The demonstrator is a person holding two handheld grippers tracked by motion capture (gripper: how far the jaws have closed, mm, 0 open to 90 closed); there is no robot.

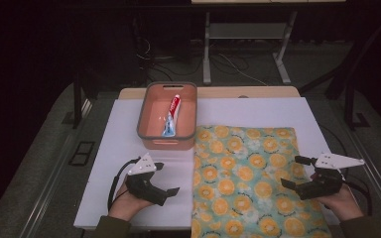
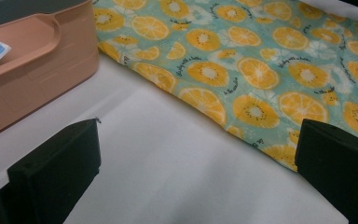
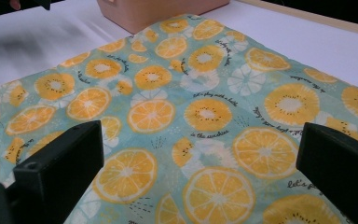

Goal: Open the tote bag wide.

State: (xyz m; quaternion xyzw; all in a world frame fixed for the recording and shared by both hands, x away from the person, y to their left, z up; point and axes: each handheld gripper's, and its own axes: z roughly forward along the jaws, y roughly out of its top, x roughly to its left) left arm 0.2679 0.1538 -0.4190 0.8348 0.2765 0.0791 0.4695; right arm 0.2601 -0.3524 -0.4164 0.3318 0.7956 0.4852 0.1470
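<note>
High view: the orange-print cloth (image 1: pixel 245 178) lies flat at the lower right of the frame. The left gripper (image 1: pixel 164 178) (jaws wide, holding nothing) sits at the lower left beside it. The right gripper (image 1: pixel 293 171), also wide and empty, hovers over the cloth's right edge.

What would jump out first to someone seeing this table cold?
The orange-slice patterned cloth lies flat over the right half of the white table, running off its near edge. Behind its left corner sits a pink bin with a toothpaste tube lying inside. The left gripper hovers open over bare table beside the cloth; the right gripper is open over the cloth's right side.
</note>
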